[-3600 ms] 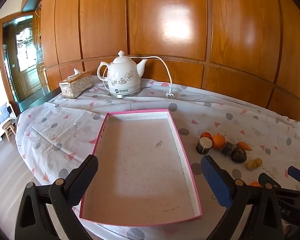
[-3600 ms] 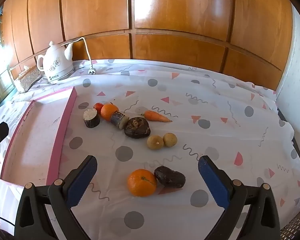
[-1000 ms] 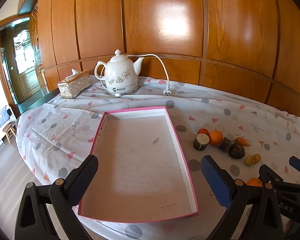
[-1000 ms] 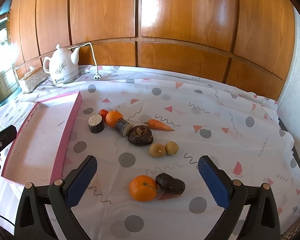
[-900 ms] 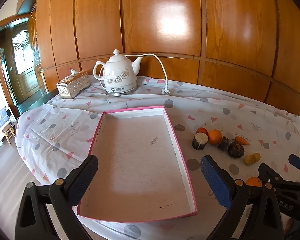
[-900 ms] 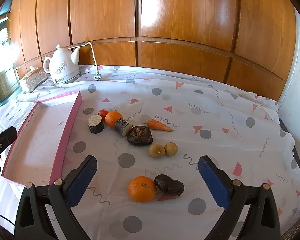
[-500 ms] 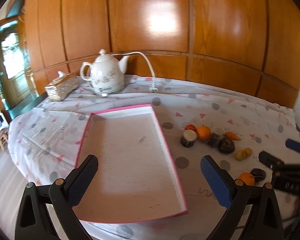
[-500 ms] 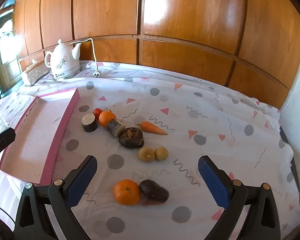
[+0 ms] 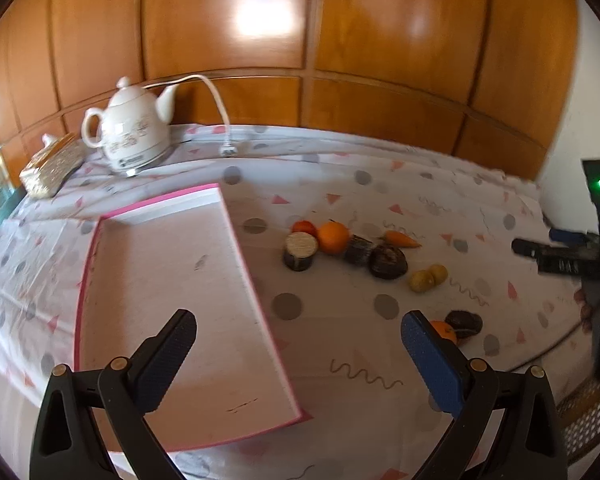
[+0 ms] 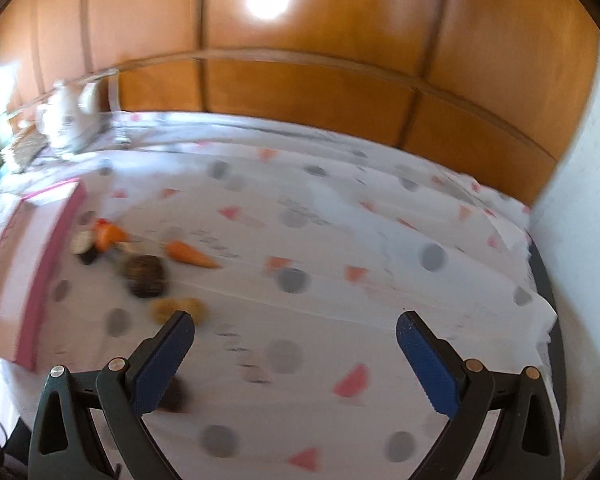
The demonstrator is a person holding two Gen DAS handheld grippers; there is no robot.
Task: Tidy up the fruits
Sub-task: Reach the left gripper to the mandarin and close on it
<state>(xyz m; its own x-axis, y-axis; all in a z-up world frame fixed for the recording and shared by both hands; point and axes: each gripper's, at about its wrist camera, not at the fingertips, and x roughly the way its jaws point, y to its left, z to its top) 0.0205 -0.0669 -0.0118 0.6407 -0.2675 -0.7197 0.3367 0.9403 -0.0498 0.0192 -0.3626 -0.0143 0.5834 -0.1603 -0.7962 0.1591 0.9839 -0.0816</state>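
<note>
A pink-rimmed empty tray (image 9: 256, 280) lies on the dotted tablecloth. To its right lie a cut dark root (image 9: 299, 250), a small tomato (image 9: 303, 227), an orange (image 9: 332, 237), a carrot (image 9: 400, 239), a dark lump (image 9: 388, 261) and two small yellow fruits (image 9: 428, 277). Nearer, a second orange (image 9: 444, 330) touches a dark fruit (image 9: 464, 321). My left gripper (image 9: 298, 344) is open and empty above the tray's near right corner. My right gripper (image 10: 294, 344) is open and empty; its view is blurred, with the carrot (image 10: 190, 255) and yellow fruits (image 10: 178, 308) at left.
A white kettle (image 9: 130, 134) with its cord and a tissue box (image 9: 52, 164) stand at the table's back left. Wood panelling runs behind the table. The right hand-held gripper (image 9: 572, 256) shows at the right edge of the left wrist view. A white wall (image 10: 580, 220) is at right.
Both views have swung to the right. The right gripper has moved right of the fruits, which now sit at its left. The near orange and dark fruit are partly hidden behind fingers.
</note>
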